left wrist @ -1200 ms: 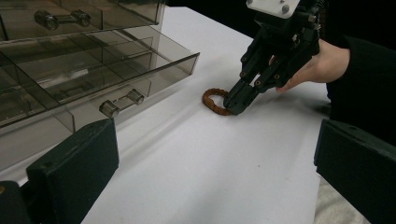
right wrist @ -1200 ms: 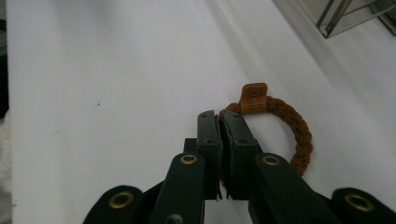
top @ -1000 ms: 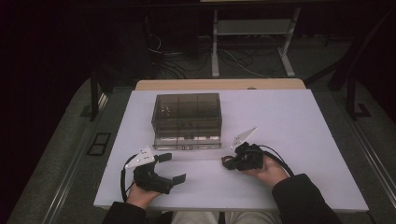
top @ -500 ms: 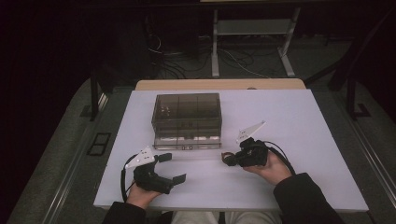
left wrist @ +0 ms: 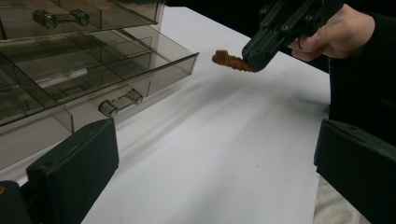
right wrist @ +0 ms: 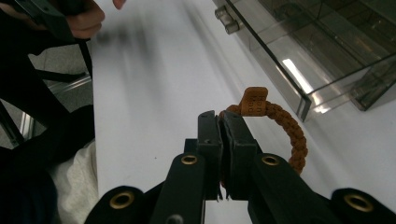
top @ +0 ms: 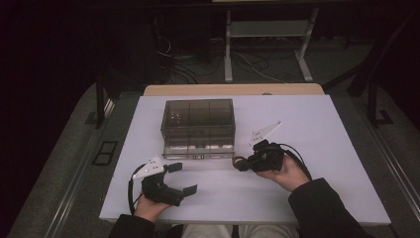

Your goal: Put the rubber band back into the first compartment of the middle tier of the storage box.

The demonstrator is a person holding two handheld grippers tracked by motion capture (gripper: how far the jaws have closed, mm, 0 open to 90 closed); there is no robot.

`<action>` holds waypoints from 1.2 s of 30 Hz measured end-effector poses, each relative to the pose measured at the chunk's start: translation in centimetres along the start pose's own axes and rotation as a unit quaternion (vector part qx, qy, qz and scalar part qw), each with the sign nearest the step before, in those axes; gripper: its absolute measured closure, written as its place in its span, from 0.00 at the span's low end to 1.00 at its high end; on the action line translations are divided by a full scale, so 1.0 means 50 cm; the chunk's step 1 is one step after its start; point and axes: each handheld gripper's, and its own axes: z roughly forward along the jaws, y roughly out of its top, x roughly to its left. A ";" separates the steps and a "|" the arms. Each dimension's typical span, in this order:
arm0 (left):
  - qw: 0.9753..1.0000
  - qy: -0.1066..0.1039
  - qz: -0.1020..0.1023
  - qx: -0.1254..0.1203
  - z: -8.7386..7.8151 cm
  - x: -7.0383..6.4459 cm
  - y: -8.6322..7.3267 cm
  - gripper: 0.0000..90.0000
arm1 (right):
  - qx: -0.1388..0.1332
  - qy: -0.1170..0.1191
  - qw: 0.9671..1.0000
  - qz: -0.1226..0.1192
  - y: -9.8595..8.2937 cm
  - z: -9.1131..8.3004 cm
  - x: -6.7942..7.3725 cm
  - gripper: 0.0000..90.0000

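Right claw (right wrist: 223, 122) clamps braided bracelet (right wrist: 285, 128), its tag (right wrist: 254, 101) lettering unreadable; left claw (top: 179, 178) gapes apart.

The room around the white counter (top: 307, 129) is dark, and the counter alone is lit from above. Glare streaks the smoky drawer box (right wrist: 327, 60) in the right gripper view, where the counter's far end blurs.

drawer box (top: 198, 128) sits mid worktop (top: 322, 129), toward the back. left gripper (top: 181, 178) is in front of it, right gripper (top: 243, 164) just off its front right corner.
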 end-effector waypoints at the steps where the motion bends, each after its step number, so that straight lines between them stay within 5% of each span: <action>1: 1.000 0.000 0.000 0.000 0.000 0.000 0.000 0.00 | -0.001 0.001 1.000 -0.002 0.004 -0.001 0.000 0.95; 36: 1.000 -0.001 0.002 -0.002 -0.001 0.000 0.001 0.00 | -0.007 0.004 0.999 -0.041 0.110 -0.004 0.010 0.95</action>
